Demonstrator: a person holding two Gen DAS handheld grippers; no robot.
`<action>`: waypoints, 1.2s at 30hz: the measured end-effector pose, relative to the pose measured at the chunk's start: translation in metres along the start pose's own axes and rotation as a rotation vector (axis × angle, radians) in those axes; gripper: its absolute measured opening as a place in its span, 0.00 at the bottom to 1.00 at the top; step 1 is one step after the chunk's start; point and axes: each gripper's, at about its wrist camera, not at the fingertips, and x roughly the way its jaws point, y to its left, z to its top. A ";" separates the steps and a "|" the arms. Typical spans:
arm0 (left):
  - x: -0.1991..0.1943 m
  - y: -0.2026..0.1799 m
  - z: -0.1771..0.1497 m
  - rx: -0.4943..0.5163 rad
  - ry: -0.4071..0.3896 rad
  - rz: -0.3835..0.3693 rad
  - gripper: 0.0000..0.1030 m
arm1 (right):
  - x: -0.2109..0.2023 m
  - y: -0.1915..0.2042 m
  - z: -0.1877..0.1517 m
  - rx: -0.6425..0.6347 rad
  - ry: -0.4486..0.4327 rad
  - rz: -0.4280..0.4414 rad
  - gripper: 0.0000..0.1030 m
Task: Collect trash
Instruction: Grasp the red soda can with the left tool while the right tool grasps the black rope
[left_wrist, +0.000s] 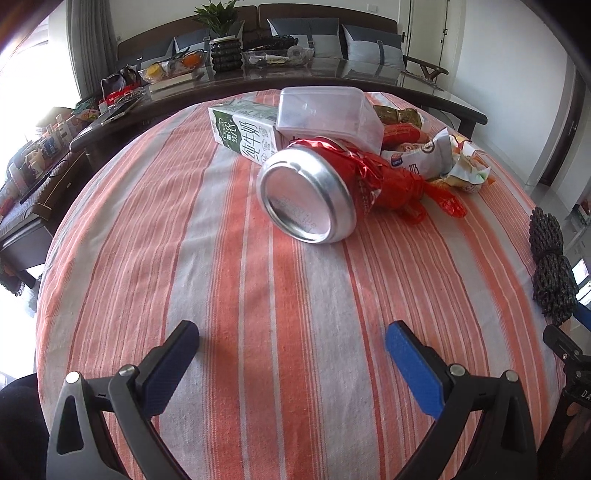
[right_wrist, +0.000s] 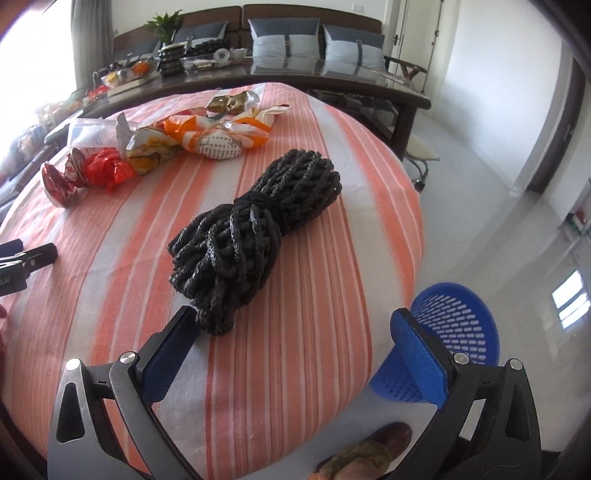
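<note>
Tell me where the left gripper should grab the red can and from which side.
Grip the red can across its round body just behind the silver base, coming straight ahead with the open left gripper. It lies on its side, base toward the gripper, and the far end looks crumpled among wrappers, probably a poorer hold.

Daylight floods in from the left window (left_wrist: 22, 74), curtain (right_wrist: 92, 40) beside it. Dark sofa (right_wrist: 310, 18) with grey cushions (right_wrist: 284, 37) against a pale wall. Long dark glossy table (left_wrist: 332, 79), cluttered. Shiny pale tile floor (right_wrist: 498, 192). Potted plant (left_wrist: 218, 16).
</note>
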 end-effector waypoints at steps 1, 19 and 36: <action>0.000 0.002 0.001 0.022 0.021 -0.021 1.00 | -0.001 -0.001 -0.002 0.010 0.006 0.011 1.00; 0.001 0.026 0.069 0.057 -0.078 -0.132 1.00 | -0.028 0.006 -0.005 0.050 -0.060 0.063 1.00; -0.012 0.037 0.060 0.124 -0.079 -0.211 1.00 | -0.032 0.006 0.013 0.077 -0.046 0.128 1.00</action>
